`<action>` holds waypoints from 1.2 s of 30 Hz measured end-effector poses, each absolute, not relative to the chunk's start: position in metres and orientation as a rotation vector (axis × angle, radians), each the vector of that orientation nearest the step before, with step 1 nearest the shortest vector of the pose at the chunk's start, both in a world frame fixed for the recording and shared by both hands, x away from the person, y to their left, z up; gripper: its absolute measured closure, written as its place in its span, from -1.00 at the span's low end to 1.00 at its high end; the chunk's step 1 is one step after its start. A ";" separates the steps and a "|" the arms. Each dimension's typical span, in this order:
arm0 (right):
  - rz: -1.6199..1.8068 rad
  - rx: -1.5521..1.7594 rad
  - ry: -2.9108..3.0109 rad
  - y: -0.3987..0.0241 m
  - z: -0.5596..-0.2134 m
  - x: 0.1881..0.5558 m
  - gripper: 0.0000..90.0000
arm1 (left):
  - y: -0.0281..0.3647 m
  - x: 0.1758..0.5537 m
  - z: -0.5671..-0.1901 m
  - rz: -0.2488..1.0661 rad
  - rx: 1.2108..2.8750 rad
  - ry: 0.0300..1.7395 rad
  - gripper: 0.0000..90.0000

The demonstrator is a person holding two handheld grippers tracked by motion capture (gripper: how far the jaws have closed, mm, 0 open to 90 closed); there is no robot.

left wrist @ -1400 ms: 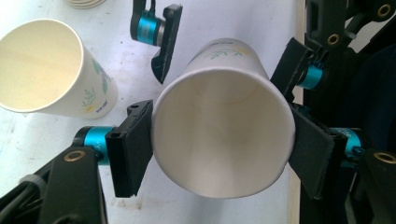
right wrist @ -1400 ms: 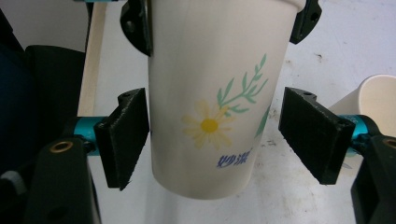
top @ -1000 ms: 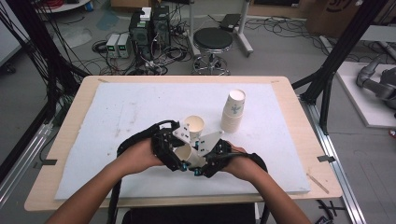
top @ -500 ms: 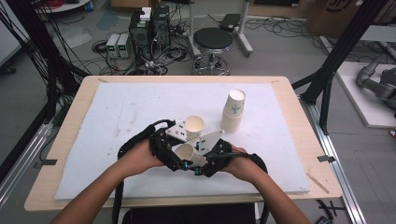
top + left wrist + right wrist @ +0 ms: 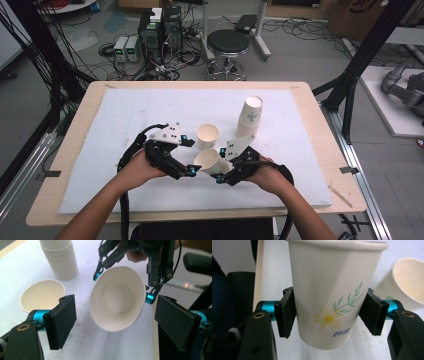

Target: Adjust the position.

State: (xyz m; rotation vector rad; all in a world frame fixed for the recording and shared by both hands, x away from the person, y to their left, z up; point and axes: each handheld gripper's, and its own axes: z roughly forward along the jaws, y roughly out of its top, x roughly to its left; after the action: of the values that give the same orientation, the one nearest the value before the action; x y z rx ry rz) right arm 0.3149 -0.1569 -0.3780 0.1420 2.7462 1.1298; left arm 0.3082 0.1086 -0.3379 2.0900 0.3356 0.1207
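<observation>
Here, a wooden table (image 5: 75, 192) covered by a white foam mat (image 5: 150, 107) is seen from above, and every place below is given relative to the stack of paper cups (image 5: 249, 118) standing upright toward the mat's far right. A single loose cup (image 5: 207, 135) stands mouth-up on the mat just to the left of that stack, a little nearer the person. Nearer still, and left of the stack, a flowered paper cup (image 5: 332, 300) is held clear of the mat by the right gripper (image 5: 223, 173), whose two black pads are pressed against its lower wall on opposite sides; the cup is tipped so that its open mouth faces the left gripper (image 5: 189, 156). The left gripper's jaws have just been opening and now stand wide apart, one to either side of the cup's rim (image 5: 117, 298) and touching nothing. The cup is judged to be very light, thin-walled and easily crushed or ovalled; in the left gripper view its mouth already looks slightly squeezed out of round. A gentle grip low on the wall, near the stiffer base, as taken by the right gripper, is judged safest, the rolled rim being the other firm place. The smooth printed paper may slip if the hold is loosened.
</observation>
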 end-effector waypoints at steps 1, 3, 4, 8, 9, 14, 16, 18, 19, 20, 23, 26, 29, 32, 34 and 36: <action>1.140 0.155 2.739 -0.160 -0.379 0.315 -0.19 | 0.111 0.308 -0.340 0.123 2.063 0.357 -0.61; 1.166 0.179 2.715 -0.167 -0.380 0.315 -0.20 | 0.118 0.308 -0.346 0.124 2.004 0.390 -0.61; 1.176 0.193 2.707 -0.171 -0.381 0.315 -0.20 | 0.122 0.308 -0.349 0.125 1.978 0.404 -0.61; 1.248 0.243 2.651 -0.187 -0.386 0.313 -0.21 | 0.136 0.308 -0.363 0.170 1.900 0.476 -0.61; 1.267 0.256 2.632 -0.191 -0.387 0.313 -0.21 | 0.139 0.308 -0.366 0.178 1.879 0.496 -0.61; 1.390 0.310 2.536 -0.211 -0.393 0.310 -0.22 | 0.156 0.308 -0.382 0.241 1.778 0.571 -0.61; 1.432 0.351 2.499 -0.218 -0.395 0.309 -0.23 | 0.161 0.307 -0.389 0.258 1.744 0.589 -0.61; 1.466 0.379 2.458 -0.225 -0.398 0.309 -0.23 | 0.165 0.306 -0.395 0.284 1.723 0.603 -0.61; 1.476 0.390 2.440 -0.228 -0.399 0.308 -0.23 | 0.167 0.306 -0.397 0.295 1.711 0.609 -0.61; 1.487 0.403 2.421 -0.231 -0.401 0.308 -0.23 | 0.169 0.306 -0.400 0.303 1.700 0.612 -0.61; 1.512 0.432 2.389 -0.239 -0.405 0.307 -0.24 | 0.174 0.304 -0.406 0.332 1.664 0.615 -0.61; 1.530 0.466 2.356 -0.244 -0.408 0.306 -0.24 | 0.177 0.303 -0.412 0.368 1.642 0.609 -0.60; 1.546 0.481 2.318 -0.249 -0.409 0.305 -0.24 | 0.180 0.302 -0.414 0.389 1.627 0.612 -0.61; 1.580 0.509 2.277 -0.255 -0.410 0.303 -0.24 | 0.183 0.302 -0.416 0.421 1.615 0.610 -0.61; 1.606 0.526 2.257 -0.259 -0.411 0.302 -0.24 | 0.185 0.303 -0.417 0.439 1.615 0.606 -0.61; 1.616 0.535 2.242 -0.261 -0.412 0.301 -0.24 | 0.188 0.303 -0.419 0.469 1.613 0.612 -0.61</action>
State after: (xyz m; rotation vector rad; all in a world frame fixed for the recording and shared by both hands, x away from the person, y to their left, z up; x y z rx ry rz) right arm 0.3011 -0.2615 -0.4121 0.5349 2.2421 1.6161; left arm 0.3032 0.1882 -0.4186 1.6128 0.6115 0.4686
